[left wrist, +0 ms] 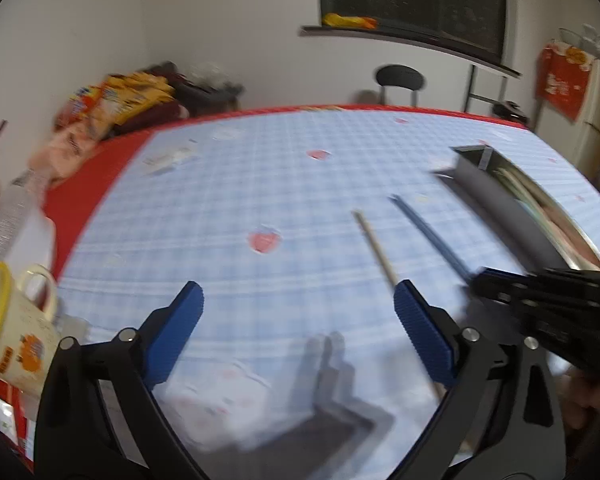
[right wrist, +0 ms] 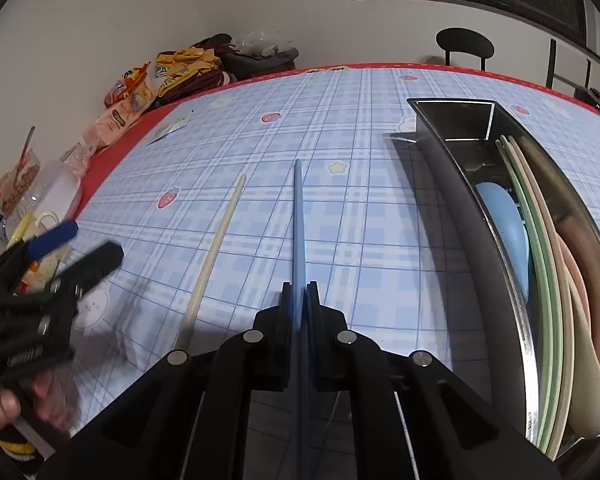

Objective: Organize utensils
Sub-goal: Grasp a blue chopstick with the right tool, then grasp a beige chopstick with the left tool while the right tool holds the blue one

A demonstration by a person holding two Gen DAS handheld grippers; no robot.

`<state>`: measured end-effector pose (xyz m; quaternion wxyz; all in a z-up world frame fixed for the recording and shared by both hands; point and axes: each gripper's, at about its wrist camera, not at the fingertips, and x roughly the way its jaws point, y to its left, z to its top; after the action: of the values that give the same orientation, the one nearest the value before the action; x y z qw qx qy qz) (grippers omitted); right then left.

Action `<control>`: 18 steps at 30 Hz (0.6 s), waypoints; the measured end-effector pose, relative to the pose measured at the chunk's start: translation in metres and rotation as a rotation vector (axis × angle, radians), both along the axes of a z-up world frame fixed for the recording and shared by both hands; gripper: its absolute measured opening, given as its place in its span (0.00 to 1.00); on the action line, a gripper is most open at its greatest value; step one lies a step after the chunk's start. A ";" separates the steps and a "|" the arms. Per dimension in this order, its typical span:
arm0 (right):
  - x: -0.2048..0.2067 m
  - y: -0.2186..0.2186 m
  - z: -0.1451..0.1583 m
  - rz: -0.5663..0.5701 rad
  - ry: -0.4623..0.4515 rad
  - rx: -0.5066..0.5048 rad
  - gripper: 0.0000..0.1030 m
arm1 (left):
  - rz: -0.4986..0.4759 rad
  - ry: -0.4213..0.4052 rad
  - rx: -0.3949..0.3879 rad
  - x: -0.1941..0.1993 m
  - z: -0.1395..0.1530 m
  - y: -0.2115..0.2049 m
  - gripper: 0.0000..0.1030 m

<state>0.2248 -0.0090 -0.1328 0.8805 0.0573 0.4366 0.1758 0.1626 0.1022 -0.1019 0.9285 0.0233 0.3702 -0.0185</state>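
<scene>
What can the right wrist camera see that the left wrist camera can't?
Only the right wrist view shows the blue spoon and green chopsticks inside the metal tray, and the right claw pinching the blue chopstick.

Only the left wrist view shows the red cloth hanging on the wall and the left claw spread wide with nothing in it.

Both show the cream chopstick lying on the checked tablecloth and the black chair.

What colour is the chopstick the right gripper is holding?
Blue. The chopstick shows best in the right wrist view, clamped in the right gripper.
</scene>
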 end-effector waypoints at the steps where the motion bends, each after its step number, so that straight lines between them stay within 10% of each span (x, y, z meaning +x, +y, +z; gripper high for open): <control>1: 0.001 -0.002 0.000 0.000 0.003 0.011 0.07 | -0.019 0.002 -0.010 -0.003 0.001 -0.004 0.87; 18: 0.003 -0.012 -0.002 0.001 0.033 0.091 0.07 | -0.149 0.130 0.055 -0.007 -0.028 -0.062 0.50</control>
<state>0.2281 -0.0211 -0.1348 0.8696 0.0999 0.4425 0.1948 0.1552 0.0402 -0.1297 0.8976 0.0749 0.4273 -0.0788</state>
